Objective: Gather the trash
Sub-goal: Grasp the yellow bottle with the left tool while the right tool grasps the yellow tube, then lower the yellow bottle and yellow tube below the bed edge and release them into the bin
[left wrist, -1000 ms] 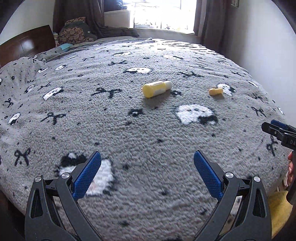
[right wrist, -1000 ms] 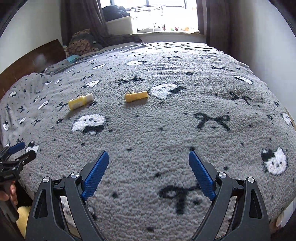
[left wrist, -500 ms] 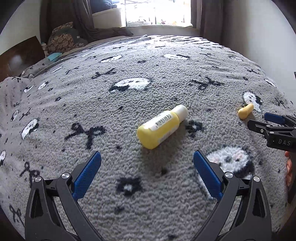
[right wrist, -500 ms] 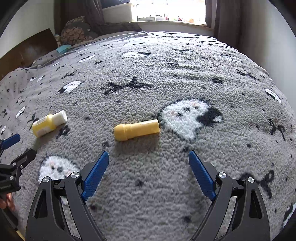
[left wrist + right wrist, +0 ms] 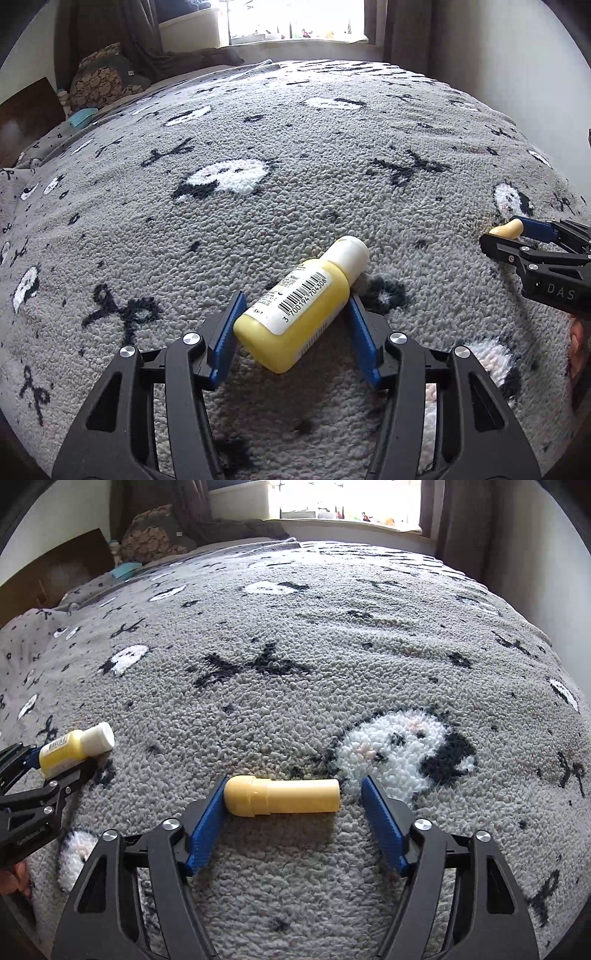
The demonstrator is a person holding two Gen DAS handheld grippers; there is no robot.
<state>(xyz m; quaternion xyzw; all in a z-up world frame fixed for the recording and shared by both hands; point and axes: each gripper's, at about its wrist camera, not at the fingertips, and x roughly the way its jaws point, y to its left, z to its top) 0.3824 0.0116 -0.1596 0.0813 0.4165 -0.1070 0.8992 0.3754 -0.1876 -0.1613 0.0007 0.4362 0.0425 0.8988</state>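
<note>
Daylight from the window (image 5: 295, 22) is falling across a bed covered by a grey fleece blanket (image 5: 295, 155) patterned with bows and white cats. On it, a yellow paint bottle (image 5: 303, 310) with a white cap is lying tilted between the blue pads of the left claw (image 5: 291, 332); the pads are sitting against its sides, though a firm squeeze cannot be told. Further right on the blanket, a yellow tube (image 5: 282, 795) is lying crosswise between the fingers of the right claw (image 5: 293, 821), which is standing partly open, its left pad touching the tube's rounded end and its right pad apart.
</note>
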